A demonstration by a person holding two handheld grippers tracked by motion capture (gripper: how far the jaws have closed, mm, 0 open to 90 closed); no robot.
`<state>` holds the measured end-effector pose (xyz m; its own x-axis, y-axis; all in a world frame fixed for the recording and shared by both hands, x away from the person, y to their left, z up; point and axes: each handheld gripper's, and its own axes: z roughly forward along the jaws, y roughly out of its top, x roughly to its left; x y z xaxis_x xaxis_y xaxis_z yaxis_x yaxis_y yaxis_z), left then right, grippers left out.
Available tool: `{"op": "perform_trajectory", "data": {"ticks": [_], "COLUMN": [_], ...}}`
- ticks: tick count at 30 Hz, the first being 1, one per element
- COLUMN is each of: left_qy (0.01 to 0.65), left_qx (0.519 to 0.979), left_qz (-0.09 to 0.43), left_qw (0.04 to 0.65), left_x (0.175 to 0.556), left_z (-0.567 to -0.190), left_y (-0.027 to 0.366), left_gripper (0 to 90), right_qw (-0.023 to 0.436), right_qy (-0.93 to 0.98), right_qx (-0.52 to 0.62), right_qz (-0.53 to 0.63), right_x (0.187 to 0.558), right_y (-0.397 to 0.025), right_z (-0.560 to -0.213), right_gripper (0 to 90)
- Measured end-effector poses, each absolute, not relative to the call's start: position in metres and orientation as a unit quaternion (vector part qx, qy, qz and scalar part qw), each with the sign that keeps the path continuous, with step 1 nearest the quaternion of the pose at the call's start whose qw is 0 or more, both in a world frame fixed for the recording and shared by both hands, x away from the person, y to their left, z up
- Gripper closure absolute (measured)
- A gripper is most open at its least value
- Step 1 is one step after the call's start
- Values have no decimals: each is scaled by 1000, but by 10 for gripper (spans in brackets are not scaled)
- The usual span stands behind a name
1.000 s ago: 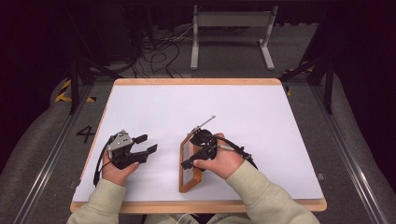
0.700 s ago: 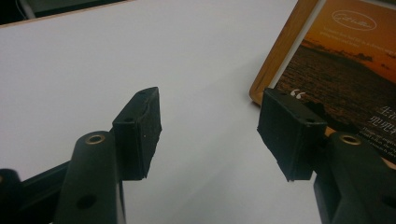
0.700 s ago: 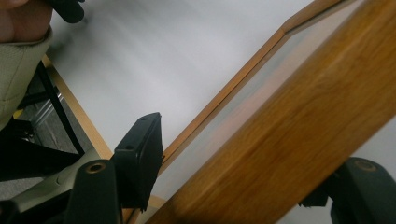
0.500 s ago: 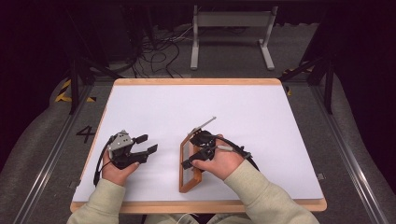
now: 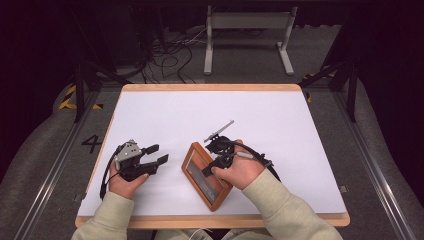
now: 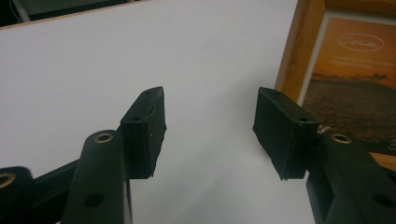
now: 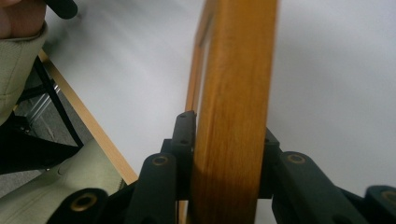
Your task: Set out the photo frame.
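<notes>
At the bottom of the high view, we see two cream sleeves [image 5: 125, 220] entering the frame, each hand holding a claw over the white surface [image 5: 260, 125]. The right claw [image 5: 218, 161], just right of centre, is clamped on the edge of a wooden picture frame [image 5: 206, 176]; in the right gripper view its jaws press both sides of the frame's wooden rail [image 7: 233, 107]. The frame sits lower centre, angled, tipped up on the gripped side. The left claw [image 5: 156, 154], at lower left, stands open and empty, just left of the frame and apart from it. In the left gripper view we see the frame's orange print [image 6: 355, 74] at right. Beyond the surface, at the top, cables [image 5: 165, 50] and a grey metal stand [image 5: 247, 30] lie on the floor.
</notes>
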<state>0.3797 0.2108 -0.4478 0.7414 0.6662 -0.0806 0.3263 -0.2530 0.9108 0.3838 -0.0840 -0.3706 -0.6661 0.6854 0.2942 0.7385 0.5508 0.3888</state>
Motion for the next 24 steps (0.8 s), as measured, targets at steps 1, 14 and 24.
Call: {"op": "perform_trajectory", "data": {"ticks": [1,14,24], "left_qy": [321,325,334], "left_qx": [774,773,769], "left_qz": [163,164,168], "left_qw": [521,520,519], "left_x": [380,379,374], "left_z": [-448,-448,-449], "left_y": [211,213,220], "left_gripper": [440,447,446], "right_qw": [55,21,-24], "right_qy": [-879,-913,-953], "right_qx": [-404,-329,-203], "right_qz": [-246,-239,-222], "right_x": [384,397,416], "right_y": [-84,-101,-110], "right_z": [-370,-348,-324], "right_gripper": [711,707,707]}}
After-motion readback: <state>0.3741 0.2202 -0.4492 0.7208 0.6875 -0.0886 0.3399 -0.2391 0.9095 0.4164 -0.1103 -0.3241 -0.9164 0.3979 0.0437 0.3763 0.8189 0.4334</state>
